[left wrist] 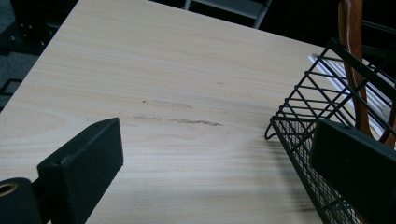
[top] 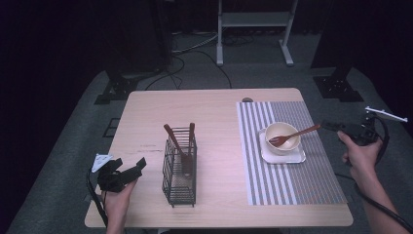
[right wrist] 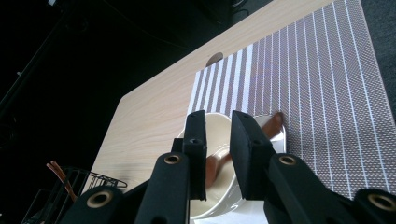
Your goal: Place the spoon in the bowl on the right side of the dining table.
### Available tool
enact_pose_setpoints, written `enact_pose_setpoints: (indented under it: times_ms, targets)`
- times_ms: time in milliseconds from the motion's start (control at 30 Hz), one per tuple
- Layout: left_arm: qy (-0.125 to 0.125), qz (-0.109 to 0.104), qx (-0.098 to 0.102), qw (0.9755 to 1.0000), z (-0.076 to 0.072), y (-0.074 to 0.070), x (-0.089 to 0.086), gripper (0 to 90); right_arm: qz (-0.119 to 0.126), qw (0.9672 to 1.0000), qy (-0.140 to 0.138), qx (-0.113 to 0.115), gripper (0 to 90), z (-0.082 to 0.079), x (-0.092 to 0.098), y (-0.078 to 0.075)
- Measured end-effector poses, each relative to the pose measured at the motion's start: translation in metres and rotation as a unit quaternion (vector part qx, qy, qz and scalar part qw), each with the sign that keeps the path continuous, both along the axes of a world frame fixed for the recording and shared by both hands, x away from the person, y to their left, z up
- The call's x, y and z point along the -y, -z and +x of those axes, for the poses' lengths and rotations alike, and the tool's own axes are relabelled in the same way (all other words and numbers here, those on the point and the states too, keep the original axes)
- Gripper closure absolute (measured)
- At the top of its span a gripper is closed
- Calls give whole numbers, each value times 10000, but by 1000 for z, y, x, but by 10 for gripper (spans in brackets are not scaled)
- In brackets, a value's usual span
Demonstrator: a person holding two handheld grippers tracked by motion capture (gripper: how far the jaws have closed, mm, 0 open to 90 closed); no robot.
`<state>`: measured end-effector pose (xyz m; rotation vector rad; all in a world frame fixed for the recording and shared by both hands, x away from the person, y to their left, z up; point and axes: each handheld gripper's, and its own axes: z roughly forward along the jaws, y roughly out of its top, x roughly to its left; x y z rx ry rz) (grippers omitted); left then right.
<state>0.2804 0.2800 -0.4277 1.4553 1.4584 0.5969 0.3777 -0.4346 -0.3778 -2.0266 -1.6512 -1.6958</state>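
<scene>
Lying across the cream bowl (top: pixel 281 136) on a square white plate (top: pixel 284 154): wooden fork (top: pixel 294 135), handle pointing at the right gripper (top: pixel 327 126), jaws slightly parted just beyond its tip, gripping nothing. Sitting underneath, a striped placemat (top: pixel 287 185); well apart leftward, a black wire caddy (top: pixel 179 173) holding wooden utensils (top: pixel 188 146), standing beside the wide-open, empty left gripper (top: pixel 139 168). No readable writing showing.

The table (top: pixel 214 112) is pale matt wood, the basket (top: pixel 179 170) black wire, the fork (top: pixel 294 135) brown wood, the bowl (top: pixel 281 138) glossy cream, the placemat (top: pixel 302 180) woven.

Black tongs (top: pixel 139 165) with brass-coloured screws, trailing black cables, bare forearms.
</scene>
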Motion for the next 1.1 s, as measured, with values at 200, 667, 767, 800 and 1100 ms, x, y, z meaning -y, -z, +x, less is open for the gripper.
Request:
enact_pose_setpoints:
  times_ms: [200,667,767,800,1100]
  targets:
    - [-11,4,14,10000,-1,0,0,22,5,10000,-31,2,755,-2,0,0]
    - [25,33,18,10000,-1,-1,1,22,-16,9997,-244,-71,680,-7,-8,4]
    - [20,34,23,10000,-2,-1,1,22,-87,9994,-323,-64,655,-9,-11,5]
    - [16,27,28,10000,-1,-1,1,22,-86,9993,-346,-86,650,-9,-12,4]
    - [15,27,23,10000,-1,-1,1,22,-218,9981,-558,-126,598,-12,-23,5]
